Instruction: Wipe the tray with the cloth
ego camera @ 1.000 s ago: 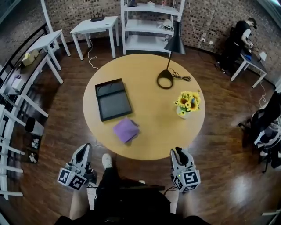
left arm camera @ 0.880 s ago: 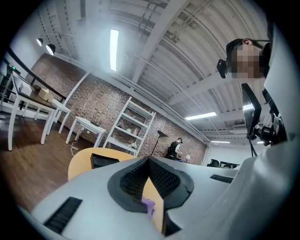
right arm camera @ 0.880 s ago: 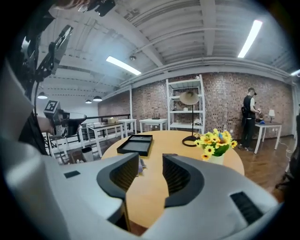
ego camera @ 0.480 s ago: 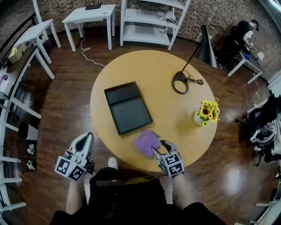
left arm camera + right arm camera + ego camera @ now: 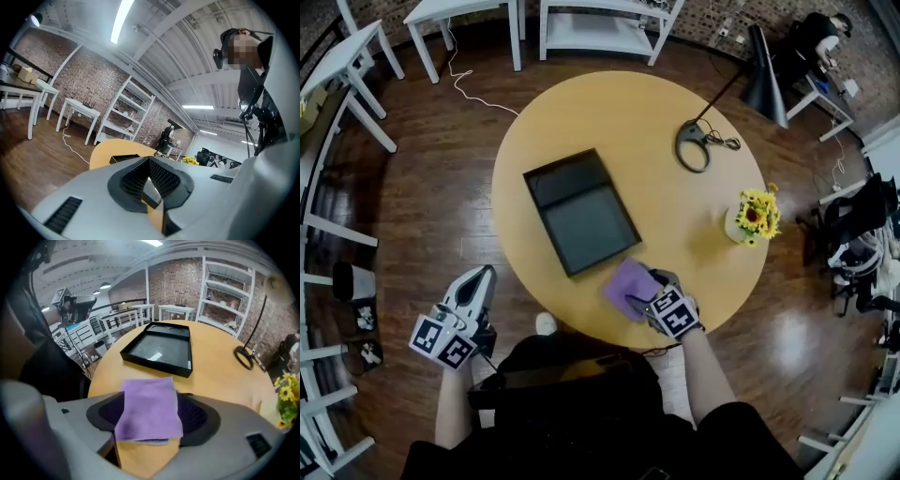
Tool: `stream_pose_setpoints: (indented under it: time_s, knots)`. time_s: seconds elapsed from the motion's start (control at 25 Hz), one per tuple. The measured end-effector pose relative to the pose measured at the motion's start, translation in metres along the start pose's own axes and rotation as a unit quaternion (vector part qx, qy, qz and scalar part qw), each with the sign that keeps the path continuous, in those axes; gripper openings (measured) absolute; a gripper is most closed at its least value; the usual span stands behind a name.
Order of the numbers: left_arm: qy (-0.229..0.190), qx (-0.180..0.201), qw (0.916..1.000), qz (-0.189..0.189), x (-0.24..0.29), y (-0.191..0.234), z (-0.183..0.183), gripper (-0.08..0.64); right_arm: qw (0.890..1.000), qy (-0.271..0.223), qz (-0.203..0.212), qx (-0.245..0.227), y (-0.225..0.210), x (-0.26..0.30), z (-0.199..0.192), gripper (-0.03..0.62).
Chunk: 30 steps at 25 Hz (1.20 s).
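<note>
A purple cloth [image 5: 627, 283] [image 5: 149, 412] lies on the round wooden table [image 5: 675, 234], near its front edge. Just beyond it sits a black tray [image 5: 586, 220] [image 5: 159, 350], with nothing in it. My right gripper [image 5: 645, 289] [image 5: 152, 417] is down at the cloth. Its jaws are opening and stand wide on either side of the cloth, whose near part lies between them; the pads do not press on it. My left gripper [image 5: 481, 277] [image 5: 152, 187] is shut on nothing and hangs off the table at the lower left, over the floor.
A black lamp's round base [image 5: 694, 146] [image 5: 243, 357] and a pot of yellow flowers [image 5: 754, 216] [image 5: 284, 399] stand on the table's right side. White shelves and side tables line the brick wall. A person works at a desk far right.
My right gripper came up from below the table's edge, moved left onto the cloth, and its jaws spread wide. The left gripper stayed low at the left.
</note>
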<state>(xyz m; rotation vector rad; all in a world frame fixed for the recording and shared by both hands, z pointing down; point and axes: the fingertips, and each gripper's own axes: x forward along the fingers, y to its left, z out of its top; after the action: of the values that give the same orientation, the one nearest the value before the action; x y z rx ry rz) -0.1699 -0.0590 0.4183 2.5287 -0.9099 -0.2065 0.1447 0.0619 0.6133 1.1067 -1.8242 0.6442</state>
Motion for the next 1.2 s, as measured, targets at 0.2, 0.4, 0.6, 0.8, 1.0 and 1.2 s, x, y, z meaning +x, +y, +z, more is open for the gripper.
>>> stream_pose_setpoints:
  time_s: [0.2, 0.4, 0.6, 0.8, 1.0, 1.2]
  knots:
    - [-0.014, -0.025, 0.9994, 0.02, 0.003, -0.014, -0.011, 0.006, 0.996, 0.085, 0.021, -0.015, 0.007, 0.032, -0.019, 0.365]
    - [0.007, -0.023, 0.999, 0.038, 0.004, -0.036, -0.033, 0.006, 0.992, 0.114, 0.031, -0.044, 0.015, 0.042, -0.01, 0.36]
    - [-0.003, -0.024, 0.9984, 0.052, 0.005, -0.058, -0.04, 0.006, 0.989, 0.124, 0.067, -0.048, 0.02, 0.043, -0.011, 0.319]
    - [-0.009, -0.015, 0.9978, 0.064, 0.007, -0.07, -0.041, 0.006, 0.988, 0.102, 0.111, -0.04, 0.033, 0.041, -0.015, 0.115]
    - [-0.026, -0.018, 0.9969, 0.072, 0.019, -0.08, -0.039, 0.006, 0.986, 0.046, 0.149, 0.054, 0.011, 0.025, -0.018, 0.1]
    - [-0.001, -0.013, 0.9925, 0.122, 0.032, -0.066, -0.057, 0.006, 0.986, -0.035, 0.145, 0.073, -0.02, -0.002, 0.01, 0.1]
